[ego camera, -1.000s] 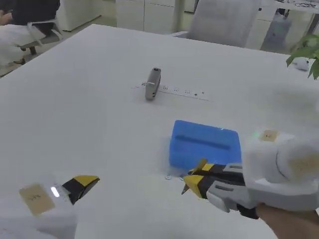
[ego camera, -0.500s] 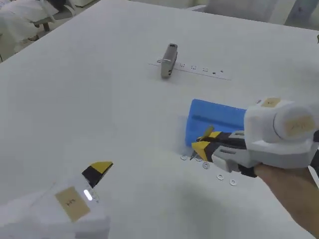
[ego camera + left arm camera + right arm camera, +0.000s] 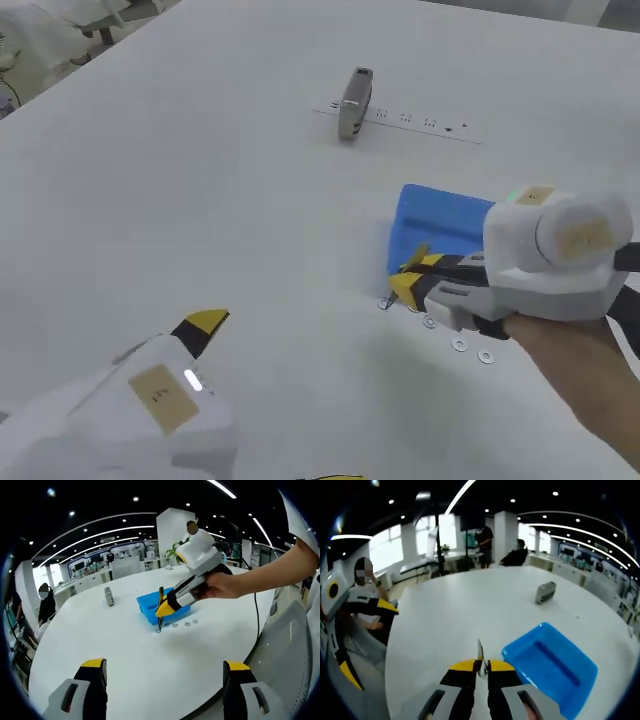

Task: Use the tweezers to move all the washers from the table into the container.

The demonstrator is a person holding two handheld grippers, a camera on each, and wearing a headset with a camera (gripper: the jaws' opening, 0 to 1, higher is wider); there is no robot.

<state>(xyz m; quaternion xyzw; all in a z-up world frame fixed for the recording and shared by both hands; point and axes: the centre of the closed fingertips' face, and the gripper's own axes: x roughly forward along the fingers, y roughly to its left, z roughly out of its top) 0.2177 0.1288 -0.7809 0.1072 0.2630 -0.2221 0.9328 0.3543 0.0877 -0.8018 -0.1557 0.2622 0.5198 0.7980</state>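
Risk: on the smooth tabletop [image 3: 200, 180] the tweezers [image 3: 160, 607] tips could skid and flick one of the flat washers [image 3: 459, 345] away.

Count: one blue container [image 3: 440, 215], one tweezers, four washers, maybe five (too tiny to be sure), in a row just beside the container.

Right gripper [image 3: 405, 285] fingers clamped on the tweezers. Left gripper [image 3: 162, 672] fingers wide apart, empty.

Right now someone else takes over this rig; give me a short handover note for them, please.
Right tongs: shut on thin metal tweezers, tips down at the white table beside the blue plastic tray.
Left tongs: open, empty, above the table off to the side.
Small flat metal washers: several in a row on the table beside the tray.
Done: no washer visible in the tray.
Left: every washer.
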